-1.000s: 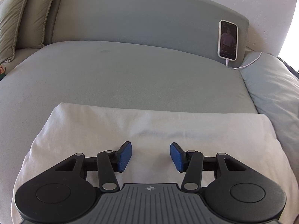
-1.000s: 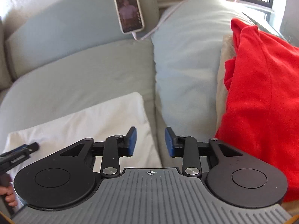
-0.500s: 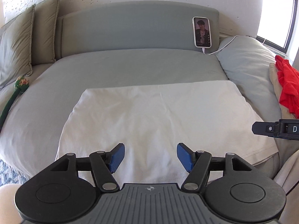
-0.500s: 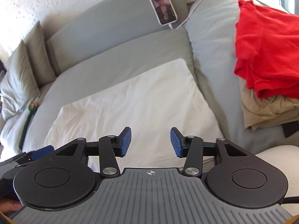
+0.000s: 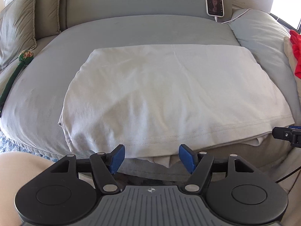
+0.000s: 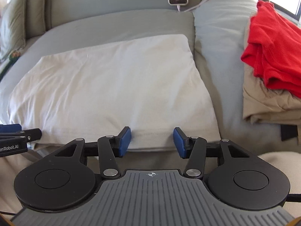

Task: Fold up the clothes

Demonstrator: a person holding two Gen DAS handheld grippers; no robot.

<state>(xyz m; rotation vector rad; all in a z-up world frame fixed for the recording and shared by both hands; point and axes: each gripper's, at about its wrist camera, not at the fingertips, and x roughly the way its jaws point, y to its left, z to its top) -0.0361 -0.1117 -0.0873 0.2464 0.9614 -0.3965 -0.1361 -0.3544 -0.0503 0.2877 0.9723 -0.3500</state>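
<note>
A grey bed fills most of both views, with a padded grey headboard at its far end. A white garment, folded into a broad rectangle, is laid flat across the middle of the bed, its hemmed edge nearest the cameras and hanging slightly over the bed's near edge. A pale grey pillow is seen to the right of the garment, and olive cushions are propped at the far left. Beyond the pillow, a red garment is piled on a tan one. A green stick-like object with a flowered head is laid along the left side of the bed. A phone is leant upright against the headboard, with a white cable plugged into it.

The left tool is held just short of the hem, its jaws apart with nothing between them. The right tool is held over the hem nearer the garment's right corner; its jaws are opening, and no cloth is pinched between them.
</note>
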